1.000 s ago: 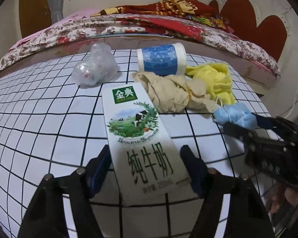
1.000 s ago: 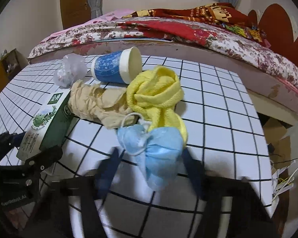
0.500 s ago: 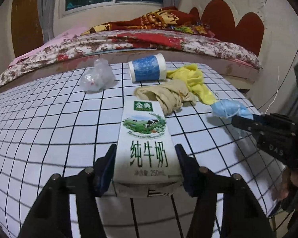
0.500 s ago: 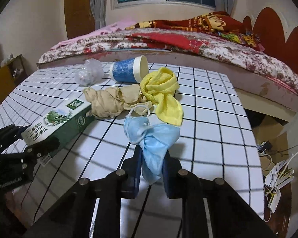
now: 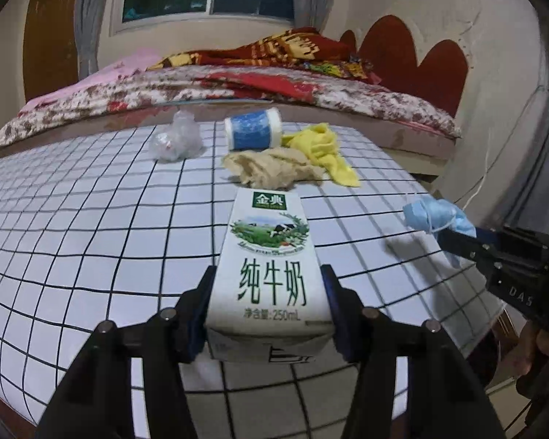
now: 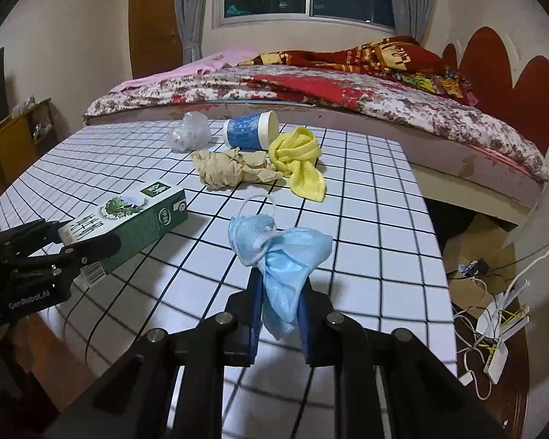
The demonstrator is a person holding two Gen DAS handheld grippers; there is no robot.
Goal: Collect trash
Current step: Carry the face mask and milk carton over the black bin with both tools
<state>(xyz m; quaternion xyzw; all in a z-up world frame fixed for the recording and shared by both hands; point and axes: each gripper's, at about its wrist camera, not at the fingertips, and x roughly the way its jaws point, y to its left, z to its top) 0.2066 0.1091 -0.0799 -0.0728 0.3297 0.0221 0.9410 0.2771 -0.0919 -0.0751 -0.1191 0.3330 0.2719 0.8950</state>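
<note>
Both items are held clear of the checked table [image 6: 366, 197]. The left gripper [image 5: 269, 303] is clamped across the narrow width of the milk carton [image 5: 271, 267], pads pressed on its two side faces; its jaws have just been closing onto the carton. The carton's long axis is aligned with the gripper's pointing line and extends away from the claw, toward the bed [image 5: 238, 87]. The right gripper [image 6: 280, 311] is pinched together on the lower part of the blue face mask [image 6: 278, 252], whose bunched body and ear loop stand up ahead of the fingers.

Remaining trash is seen at the far side of the table: crumpled brown paper [image 6: 230, 168], yellow cloth [image 6: 300, 161], blue paper cup [image 6: 250, 132] lying on its side, clear plastic bag [image 6: 190, 133]. No bin is visible in either view, so the direction of carry cannot be told. The pile is judged roughly equally reachable by either hand, but both claws are occupied, so release must come first
</note>
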